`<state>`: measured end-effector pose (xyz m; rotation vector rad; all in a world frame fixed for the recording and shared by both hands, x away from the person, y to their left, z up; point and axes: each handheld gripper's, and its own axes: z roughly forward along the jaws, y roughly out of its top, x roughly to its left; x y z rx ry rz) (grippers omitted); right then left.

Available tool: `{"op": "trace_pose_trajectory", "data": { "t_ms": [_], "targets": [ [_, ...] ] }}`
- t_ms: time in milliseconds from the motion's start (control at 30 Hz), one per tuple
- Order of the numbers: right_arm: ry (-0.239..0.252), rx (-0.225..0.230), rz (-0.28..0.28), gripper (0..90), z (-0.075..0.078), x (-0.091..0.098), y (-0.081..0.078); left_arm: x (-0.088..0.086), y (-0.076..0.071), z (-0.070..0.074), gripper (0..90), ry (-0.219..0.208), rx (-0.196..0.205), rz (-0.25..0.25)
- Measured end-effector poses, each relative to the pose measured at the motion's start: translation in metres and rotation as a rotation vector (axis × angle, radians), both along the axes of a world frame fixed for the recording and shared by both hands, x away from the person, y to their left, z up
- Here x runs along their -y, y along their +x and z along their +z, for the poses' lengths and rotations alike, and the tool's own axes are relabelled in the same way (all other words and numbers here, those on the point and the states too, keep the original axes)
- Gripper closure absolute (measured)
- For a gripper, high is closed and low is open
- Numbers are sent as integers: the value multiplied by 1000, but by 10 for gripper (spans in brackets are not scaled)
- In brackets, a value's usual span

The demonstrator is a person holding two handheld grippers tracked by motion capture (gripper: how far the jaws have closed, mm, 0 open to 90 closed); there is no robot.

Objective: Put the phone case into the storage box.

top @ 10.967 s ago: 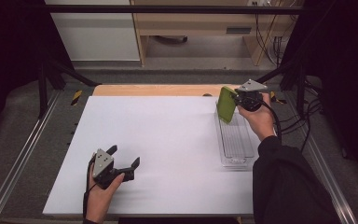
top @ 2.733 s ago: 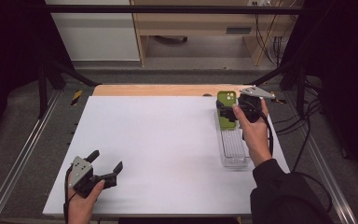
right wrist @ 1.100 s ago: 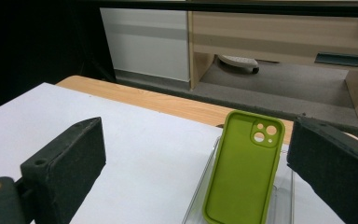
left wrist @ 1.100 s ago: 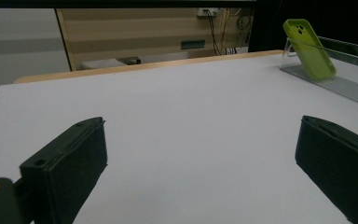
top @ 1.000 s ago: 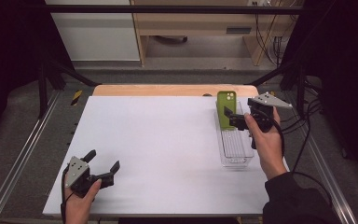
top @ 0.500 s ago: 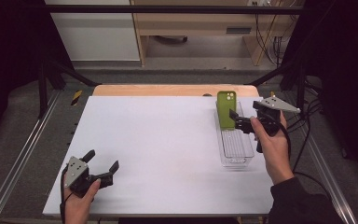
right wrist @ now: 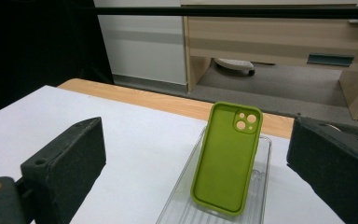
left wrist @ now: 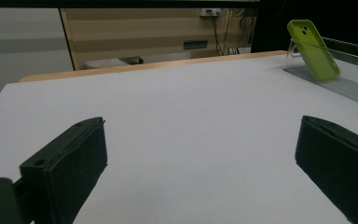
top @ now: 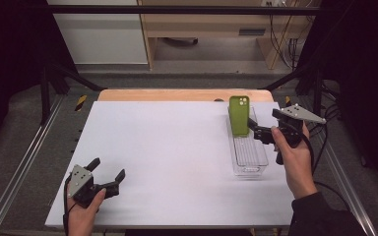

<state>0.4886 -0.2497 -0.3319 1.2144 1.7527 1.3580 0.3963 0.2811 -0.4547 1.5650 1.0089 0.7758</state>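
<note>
A green phone case point(top: 238, 115) stands on end in the far part of a clear plastic tray point(top: 249, 160) at the table's right, leaning against the tray's far wall. In the right gripper view the green phone case point(right wrist: 227, 158) faces me, its camera cut-out at the top. My right gripper point(top: 254, 132) is open, just right of the case and apart from it. My left gripper point(top: 109, 173) rests open at the front left of the white table, nothing between its jaws. In the left gripper view the green phone case point(left wrist: 313, 49) leans in the tray point(left wrist: 349, 88) far off.
The white table top point(top: 167, 147) has a wooden strip point(top: 177, 95) along its far edge. Metal rails point(top: 22, 167) run down both sides. A black cable point(top: 320, 147) trails from the right gripper. A wooden cabinet point(top: 211, 29) stands beyond the table.
The right gripper let go of the phone case, which now stands in the tray, and drew back to the right. The left gripper shifted toward the front left corner.
</note>
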Motion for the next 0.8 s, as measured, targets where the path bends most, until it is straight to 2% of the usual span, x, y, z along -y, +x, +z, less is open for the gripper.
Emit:
{"op": "trace_pose_trajectory", "data": {
  "t_ms": [200,367,667,800],
  "targets": [
    [5,17,-1,47,3,1,-8,2,0,0,16,10,-1,-7],
    [8,36,8,41,3,2,-16,0,0,0,15,0,1,0],
    [16,120,5,34,0,10,-30,-1,-1,1,15,-3,3,-1],
    [16,172,-2,34,-3,16,-36,-2,-1,1,15,-4,4,0]
  ]
}}
